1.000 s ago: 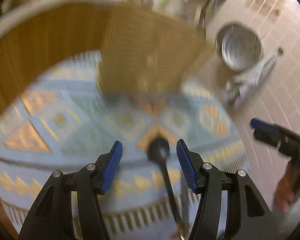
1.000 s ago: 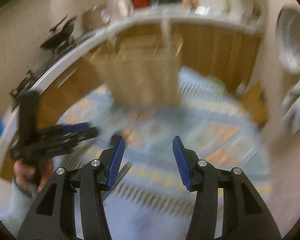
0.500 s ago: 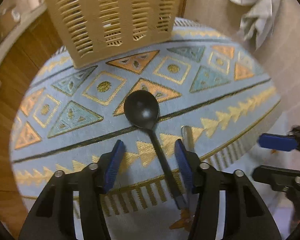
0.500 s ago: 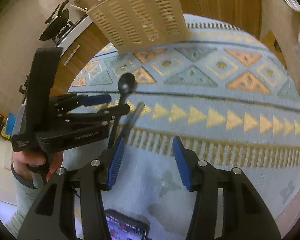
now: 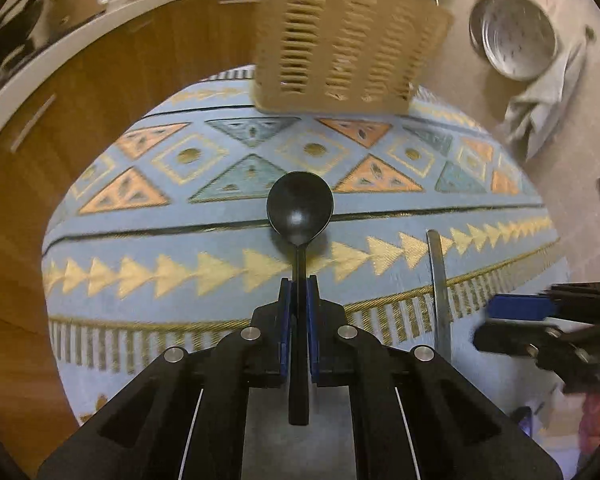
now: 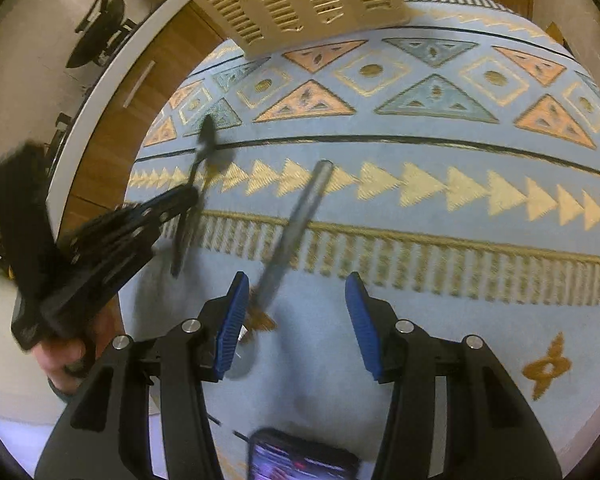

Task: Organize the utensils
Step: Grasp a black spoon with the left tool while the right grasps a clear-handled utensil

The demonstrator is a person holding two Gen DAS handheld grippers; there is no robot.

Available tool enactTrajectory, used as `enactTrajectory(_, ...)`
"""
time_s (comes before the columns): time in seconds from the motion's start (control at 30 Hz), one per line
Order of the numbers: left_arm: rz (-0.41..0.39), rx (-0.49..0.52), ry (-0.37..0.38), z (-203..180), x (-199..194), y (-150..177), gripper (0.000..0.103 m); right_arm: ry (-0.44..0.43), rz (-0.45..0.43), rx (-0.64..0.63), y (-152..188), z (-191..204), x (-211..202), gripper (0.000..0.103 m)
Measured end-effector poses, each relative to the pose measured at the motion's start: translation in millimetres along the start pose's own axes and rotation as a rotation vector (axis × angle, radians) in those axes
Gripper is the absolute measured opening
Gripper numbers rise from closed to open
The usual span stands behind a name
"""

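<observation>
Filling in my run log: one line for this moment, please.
left gripper: shut on black spoon | right gripper: open, near metal utensil | basket: on rug

Motion blur is smearing the left gripper (image 6: 188,196) and black spoon (image 6: 208,136); the frame edge is cutting off a phone (image 6: 300,460).

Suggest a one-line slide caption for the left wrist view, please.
Left gripper clamps black spoon by its handle above patterned mat, slotted basket ahead.
</observation>
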State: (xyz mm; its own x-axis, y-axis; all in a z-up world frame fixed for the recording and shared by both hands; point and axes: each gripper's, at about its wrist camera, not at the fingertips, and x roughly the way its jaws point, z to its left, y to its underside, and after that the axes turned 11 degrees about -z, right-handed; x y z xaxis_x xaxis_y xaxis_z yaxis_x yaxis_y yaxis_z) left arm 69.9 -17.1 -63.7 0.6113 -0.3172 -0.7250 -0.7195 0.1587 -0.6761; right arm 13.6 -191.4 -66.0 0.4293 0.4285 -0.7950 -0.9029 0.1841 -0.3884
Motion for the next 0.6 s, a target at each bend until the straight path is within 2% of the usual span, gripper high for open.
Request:
enactTrajectory(0.07,-0.013,-0.041,0.029,11,-8,4,0.005,0.037,0.02,-0.016,-4,6,10,0.047)
enactTrajectory(0.1,-0.021,-0.047,0.017,15,-9,6,0.005,0.069,0.013,-0.044,-6,14,12,0.049)
enactTrajectory(0.2,-0.034,-0.014,-0.082,19,-13,12,0.005,0.112,0.037,-0.075,-9,24,19,0.049)
enactTrajectory(0.37,-0.062,-0.063,-0.014,35,-16,14,0.005,0.197,0.045,-0.062,-15,33,28,0.046)
enactTrajectory(0.47,-0.063,-0.069,0.01,37,-11,13,0.005,0.274,0.055,-0.066,-19,39,35,0.034)
enactTrajectory(0.6,-0.063,-0.057,0.022,32,-5,10,0.005,0.364,0.099,-0.122,-21,56,46,0.034)
